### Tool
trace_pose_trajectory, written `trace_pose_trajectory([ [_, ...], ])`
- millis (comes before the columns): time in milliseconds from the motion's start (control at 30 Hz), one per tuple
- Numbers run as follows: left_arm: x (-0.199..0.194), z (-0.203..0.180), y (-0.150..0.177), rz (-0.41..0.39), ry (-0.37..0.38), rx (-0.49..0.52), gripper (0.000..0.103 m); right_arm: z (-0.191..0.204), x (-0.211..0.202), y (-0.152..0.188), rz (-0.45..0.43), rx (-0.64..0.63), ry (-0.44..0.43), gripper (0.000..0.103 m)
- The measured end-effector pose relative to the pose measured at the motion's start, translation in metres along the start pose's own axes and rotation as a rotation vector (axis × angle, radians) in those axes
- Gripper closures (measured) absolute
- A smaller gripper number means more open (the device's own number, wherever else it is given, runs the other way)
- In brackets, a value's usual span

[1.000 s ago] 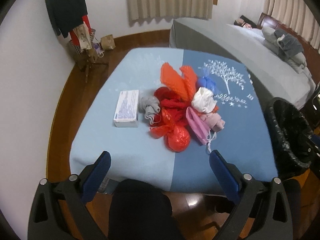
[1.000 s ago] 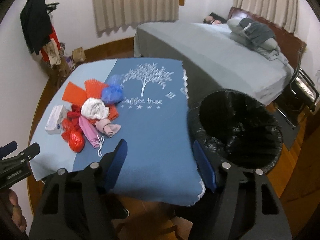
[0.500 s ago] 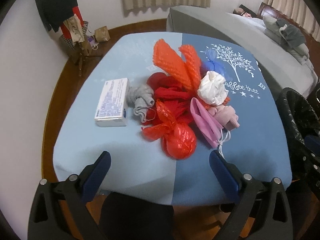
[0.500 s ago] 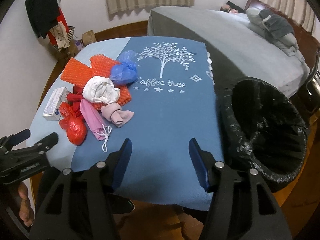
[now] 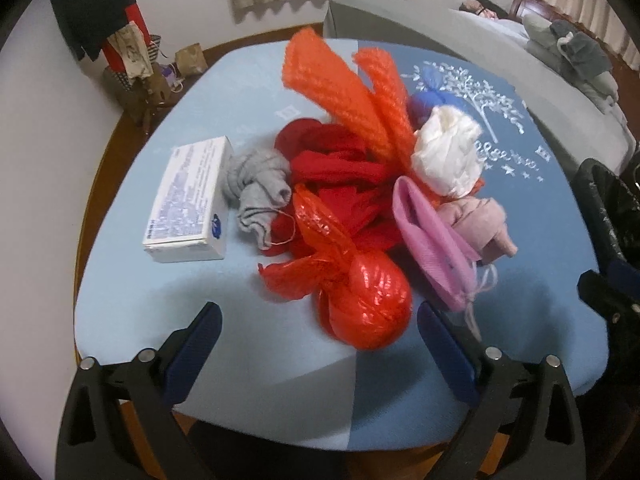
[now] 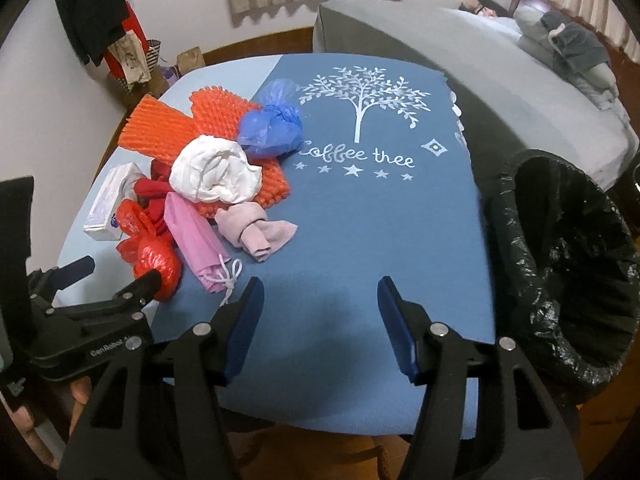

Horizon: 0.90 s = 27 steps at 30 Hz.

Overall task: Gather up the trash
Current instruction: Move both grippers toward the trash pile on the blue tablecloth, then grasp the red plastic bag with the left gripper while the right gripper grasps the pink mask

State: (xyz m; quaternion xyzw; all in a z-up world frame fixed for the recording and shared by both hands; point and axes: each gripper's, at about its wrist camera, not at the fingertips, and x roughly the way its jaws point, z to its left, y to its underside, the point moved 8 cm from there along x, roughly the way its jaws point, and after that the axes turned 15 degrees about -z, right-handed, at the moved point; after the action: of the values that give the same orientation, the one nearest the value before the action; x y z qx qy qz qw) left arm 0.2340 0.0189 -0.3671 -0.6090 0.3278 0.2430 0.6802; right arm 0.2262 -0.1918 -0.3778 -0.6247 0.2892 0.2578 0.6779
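A pile of trash lies on the blue tablecloth point(image 6: 360, 240): a knotted red plastic bag point(image 5: 364, 300), orange foam nets point(image 5: 340, 92), a white crumpled bag point(image 5: 448, 156), a blue bag point(image 6: 272, 128), a pink mask point(image 5: 432, 236), a pale pink cloth point(image 5: 480, 220), a grey sock point(image 5: 256, 192), red cloth point(image 5: 332, 160) and a white box point(image 5: 188, 200). My left gripper point(image 5: 318, 312) is open, just short of the red bag. My right gripper point(image 6: 320, 284) is open over bare dark-blue cloth, right of the pile. A black-lined bin point(image 6: 504, 208) stands at the table's right edge.
A grey-covered bed point(image 6: 440, 40) with pillows fills the back right. A coat stand point(image 6: 100, 20) with clothes and several bags stands on the wooden floor at the back left. A hand point(image 6: 36, 420) holds the left gripper's handle.
Both grippers have come down and closer to the table. The pile now fills the left wrist view. The right gripper's jaws have narrowed a little.
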Motion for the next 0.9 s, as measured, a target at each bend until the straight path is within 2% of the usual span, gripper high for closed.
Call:
trace_pose_trajectory([
  [33,0.003,0.0,0.001,0.004,0.005,-0.001,0.01,0.001,0.002,0.0,0.003,-0.001,-0.001,0.045],
  [133,0.008,-0.002,0.001,0.011,0.037,-0.005,0.025,0.005,0.007,-0.001,0.008,-0.011,-0.004,0.045],
  [200,0.009,-0.004,0.002,0.02,0.08,-0.016,0.048,0.009,0.011,0.0,0.011,-0.016,-0.011,0.045],
  [233,0.009,-0.005,0.002,0.022,0.095,-0.021,0.054,0.011,0.012,0.0,0.011,-0.018,-0.015,0.045],
  [267,0.008,-0.006,0.002,0.024,0.109,-0.026,0.068,0.013,0.013,0.0,0.011,-0.02,-0.017,0.045],
  [567,-0.007,0.022,-0.004,-0.029,0.069,-0.013,0.077,0.046,0.022,0.001,0.006,-0.048,-0.07,0.046],
  [667,-0.008,0.036,-0.005,-0.033,0.051,-0.025,0.078,0.059,0.027,0.003,0.013,-0.058,-0.096,0.05],
  [900,-0.009,0.05,-0.004,-0.029,0.032,-0.038,0.078,0.084,0.044,0.009,0.031,-0.087,-0.134,0.051],
])
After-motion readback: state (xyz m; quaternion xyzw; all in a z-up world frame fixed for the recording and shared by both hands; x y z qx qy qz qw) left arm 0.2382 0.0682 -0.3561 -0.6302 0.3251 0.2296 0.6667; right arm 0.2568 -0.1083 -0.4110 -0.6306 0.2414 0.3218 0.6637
